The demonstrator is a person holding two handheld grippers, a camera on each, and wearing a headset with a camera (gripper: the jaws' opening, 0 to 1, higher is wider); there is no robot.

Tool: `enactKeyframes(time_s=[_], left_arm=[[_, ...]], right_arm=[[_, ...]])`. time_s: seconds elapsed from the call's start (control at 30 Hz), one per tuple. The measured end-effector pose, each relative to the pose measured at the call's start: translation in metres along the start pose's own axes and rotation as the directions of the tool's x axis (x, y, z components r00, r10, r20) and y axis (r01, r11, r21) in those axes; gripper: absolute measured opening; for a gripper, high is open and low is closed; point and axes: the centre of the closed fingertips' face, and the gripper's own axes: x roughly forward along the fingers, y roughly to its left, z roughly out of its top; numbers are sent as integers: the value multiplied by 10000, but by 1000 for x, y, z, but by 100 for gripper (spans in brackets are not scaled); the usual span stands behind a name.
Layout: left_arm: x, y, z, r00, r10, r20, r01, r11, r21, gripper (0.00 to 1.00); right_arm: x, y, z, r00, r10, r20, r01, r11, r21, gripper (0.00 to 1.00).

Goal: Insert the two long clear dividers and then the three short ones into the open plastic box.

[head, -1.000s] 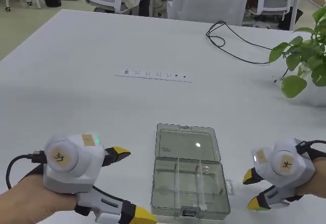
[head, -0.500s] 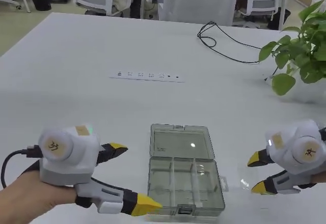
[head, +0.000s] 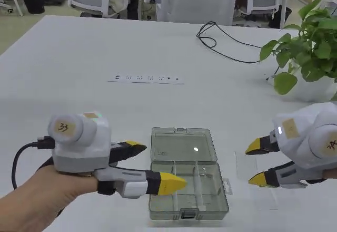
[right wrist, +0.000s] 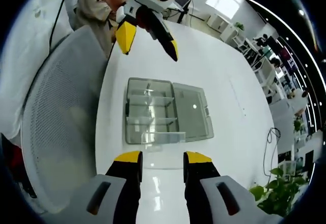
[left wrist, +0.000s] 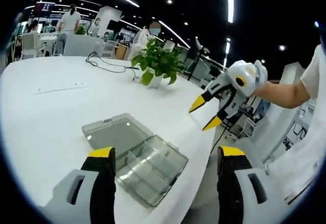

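The open clear plastic box [head: 210,211] lies near the table's front edge, its lid [head: 181,145] laid back flat. Two long clear dividers [head: 196,182] stand in its base. My left gripper [head: 156,164] is open at the box's left side, its lower jaw over the base's front left corner. To the right of the box, my right gripper [head: 254,162] is open and holds nothing. Loose clear dividers [head: 243,163] lie faintly on the table between the box and the right gripper. In the right gripper view a loose divider [right wrist: 163,137] lies against the box [right wrist: 168,112].
A white power strip [head: 146,78] is set into the table's middle. A black cable [head: 221,42] loops at the back right, beside a potted plant [head: 305,47]. Office chairs [head: 197,2] stand along the far edge.
My left gripper has moved right and now overlaps the box's left front. The right gripper has risen a little. The head camera has shifted too.
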Motion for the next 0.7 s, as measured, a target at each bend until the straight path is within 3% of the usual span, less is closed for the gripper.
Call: enactKeyframes(time_s=[0.03, 0.1, 0.27, 0.33, 0.7], left_arm=[[3, -6, 6, 9995, -194, 235, 203, 9991, -370, 82], [8, -13, 9, 9991, -349, 221, 368, 9948, -953, 79], [21, -28, 10, 9969, -779, 70, 780, 9851, -1535, 71], [27, -35, 10, 9948, -1014, 30, 997, 9720, -2130, 67], [45, -54, 10, 9872, -1553, 366, 1581, 9214, -3550, 35]], right_arm=[[-1, 0, 3, 10000, -44, 28, 44, 10000, -21, 33], [-3, 1, 9, 9999, -100, 59, 100, 9999, -60, 33], [-8, 1, 26, 9996, -210, 202, 214, 9996, -188, 33], [-10, 0, 32, 9993, -276, 252, 282, 9993, -243, 33], [-12, 5, 59, 9982, -265, 535, 293, 9982, -520, 33]])
